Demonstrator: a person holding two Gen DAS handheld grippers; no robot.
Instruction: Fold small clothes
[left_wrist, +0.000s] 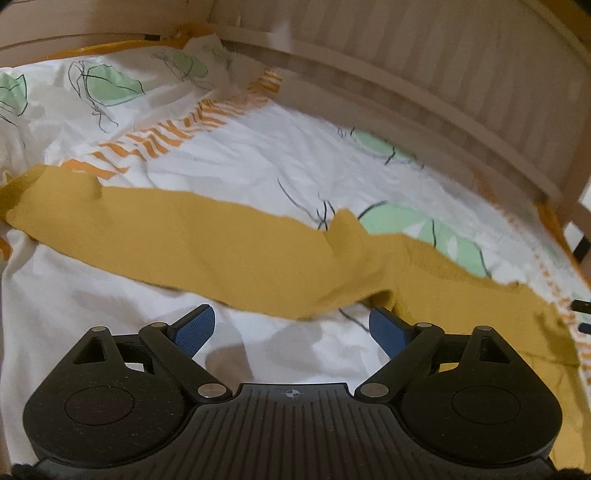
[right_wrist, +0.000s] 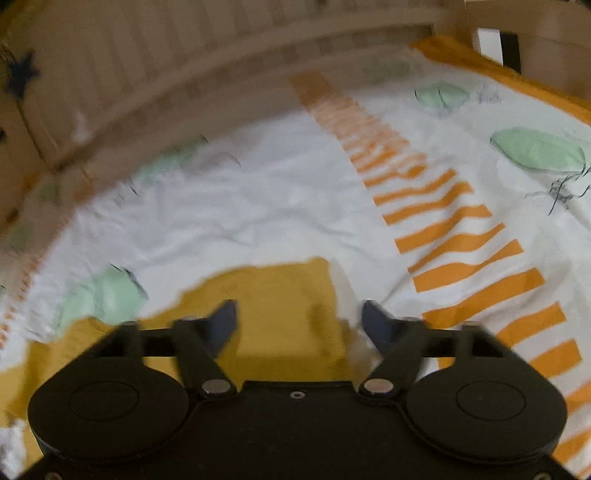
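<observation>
White bedding (left_wrist: 229, 162) printed with green leaves and orange stripes is serving as the work surface, inside a cot whose wooden rail (left_wrist: 424, 96) is curving along the far side.

Left wrist view, near to far: the left gripper (left_wrist: 291, 325) is hovering at 6 o'clock with its jaws spread wide and nothing between the blue pads (left_wrist: 195, 326); bare sheet is showing in the gap. Just beyond the tips, the mustard garment (left_wrist: 207, 243) is lying as a long band running from 9 o'clock to 4 o'clock, with a raised crease near its middle. Its wider part is passing just beside the right-hand pad; whether it is touching the pad cannot be told.

Right wrist view, near to far: the right gripper (right_wrist: 299, 321) is standing open, and the mustard garment (right_wrist: 280, 295) is lying under and between the fingers, with no pad pressing on it. This picture is blurring with motion. Beyond, the orange stripes (right_wrist: 461, 236) are running from 4 o'clock toward 12 o'clock.

Progress, as a judgement: the garment appears laid out and perhaps folded lengthwise once; no compact stack is showing, so the crosswise folds are probably remaining.

Difference between views: the left view is showing the garment's whole length and the crease; the right view is showing only one squared end, close up, and the broad striped band beside it.
</observation>
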